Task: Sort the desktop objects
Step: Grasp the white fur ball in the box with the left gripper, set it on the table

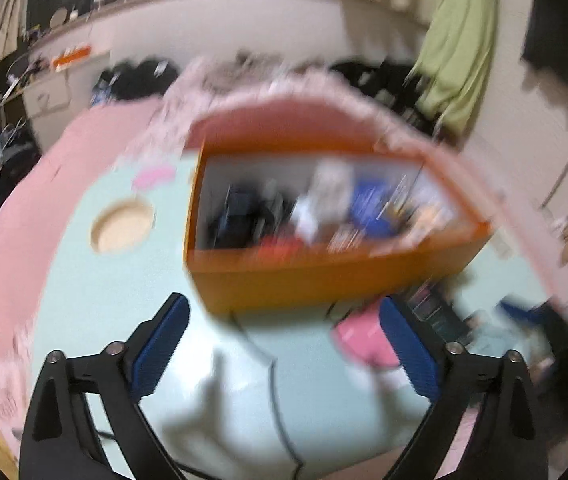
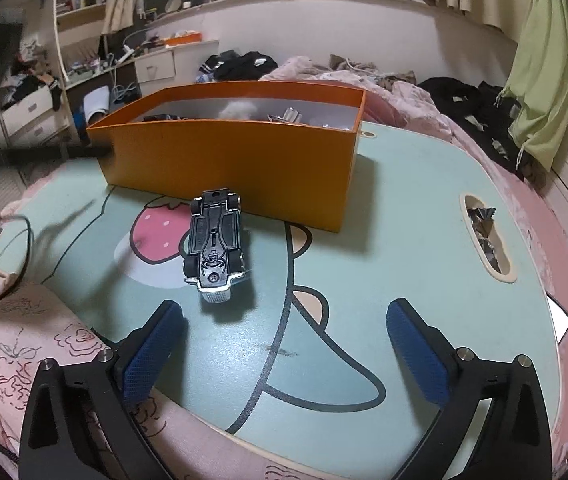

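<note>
Both our grippers, right and left, stand spread wide, gripping nothing. Just beyond our right fingers a toy car lies belly-up on the mint lap table, near the orange box of jumbled items. We read no lettering.

Toy car underside glossy black plastic – orange box matt card – claw pads textured.
</note>
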`<action>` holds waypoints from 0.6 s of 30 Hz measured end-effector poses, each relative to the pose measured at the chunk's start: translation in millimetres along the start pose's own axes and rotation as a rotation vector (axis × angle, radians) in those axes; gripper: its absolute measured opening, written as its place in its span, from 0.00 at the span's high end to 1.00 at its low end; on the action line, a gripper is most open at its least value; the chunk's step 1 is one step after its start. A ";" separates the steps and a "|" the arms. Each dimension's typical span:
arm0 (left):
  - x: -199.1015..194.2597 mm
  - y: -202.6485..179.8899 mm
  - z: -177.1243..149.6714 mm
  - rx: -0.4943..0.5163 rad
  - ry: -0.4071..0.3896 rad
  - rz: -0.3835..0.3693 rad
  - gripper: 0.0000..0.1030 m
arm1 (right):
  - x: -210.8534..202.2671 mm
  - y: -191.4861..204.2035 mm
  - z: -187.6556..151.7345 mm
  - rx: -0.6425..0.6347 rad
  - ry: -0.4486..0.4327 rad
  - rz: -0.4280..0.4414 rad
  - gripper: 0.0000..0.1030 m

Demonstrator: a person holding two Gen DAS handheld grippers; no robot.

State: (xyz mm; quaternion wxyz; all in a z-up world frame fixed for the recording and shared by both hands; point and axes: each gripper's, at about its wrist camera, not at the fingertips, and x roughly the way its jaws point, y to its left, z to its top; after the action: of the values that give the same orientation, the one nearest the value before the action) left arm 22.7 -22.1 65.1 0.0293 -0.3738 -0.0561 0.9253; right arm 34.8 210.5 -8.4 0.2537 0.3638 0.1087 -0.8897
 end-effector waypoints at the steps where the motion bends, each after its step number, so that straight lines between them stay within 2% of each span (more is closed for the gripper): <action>1: -4.8 -2.0 14.4 0.010 -0.017 -0.026 0.13 | 0.0 0.1 0.0 0.000 0.000 0.000 0.01; 3: -3.2 -12.2 43.1 0.044 -0.009 -0.059 0.22 | -0.2 0.2 0.9 0.000 0.000 0.000 0.01; 4: 1.7 -18.0 52.5 0.055 0.006 -0.062 0.30 | 0.1 -0.3 -0.1 0.000 0.000 0.000 0.01; 5: 13.1 -22.7 65.6 0.068 0.033 -0.058 0.33 | -0.1 0.0 0.4 0.000 0.000 0.000 0.01; 8: 64.5 -28.9 84.8 0.078 0.171 -0.031 0.49 | 0.0 -0.4 -0.4 0.000 -0.001 0.001 0.01; 11: 111.3 -33.5 85.9 0.049 0.285 -0.029 0.62 | 0.0 -0.5 -0.4 0.000 -0.002 0.000 0.01; 12: 122.0 -35.0 84.1 0.039 0.308 -0.021 0.63 | 0.0 -0.7 -0.2 0.000 -0.001 0.000 0.01; 15: 142.5 -39.8 79.8 0.054 0.339 -0.006 0.63 | -5.1 2.7 3.9 -0.001 -0.002 -0.001 0.01; 17: 142.3 -31.8 82.5 0.011 0.308 -0.024 0.76 | -6.9 3.3 3.7 -0.001 -0.004 -0.002 0.01; 18: 141.6 -26.0 83.7 -0.024 0.314 -0.033 0.76 | -7.4 2.5 4.3 -0.001 -0.004 -0.002 0.01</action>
State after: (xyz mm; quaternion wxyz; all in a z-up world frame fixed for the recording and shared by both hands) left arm -136.9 10.5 30.7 0.0485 -0.5130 -0.0681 0.8543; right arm 38.1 209.6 -0.1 0.2530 0.3617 0.1090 -0.8907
